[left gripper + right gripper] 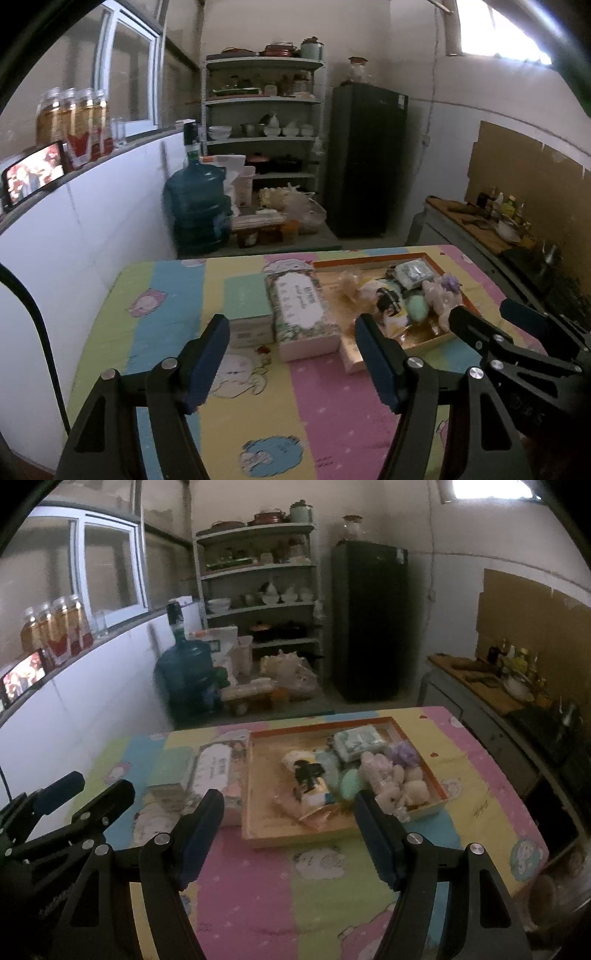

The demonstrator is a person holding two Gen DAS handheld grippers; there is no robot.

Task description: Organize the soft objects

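Note:
An orange-rimmed tray (pixel 255 775) on the pastel tablecloth holds several soft things: a plush with a black bow (pixel 304 775), a mint green pad (pixel 351 784), pale pink and cream plush toys (pixel 391 779), a purple puff (pixel 404 755) and a packet of tissues (pixel 358 740). The tray also shows in the left wrist view (pixel 373 263). My left gripper (pixel 291 354) is open and empty, above the table before two boxes. My right gripper (pixel 290 830) is open and empty, just short of the tray's near edge.
A floral tissue box (pixel 303 310) and a mint green box (pixel 247 299) lie left of the tray. Behind the table stand a water jug (pixel 197 206), a shelf rack (pixel 262 110) and a dark fridge (pixel 364 158). A counter with bottles (pixel 495 218) runs along the right.

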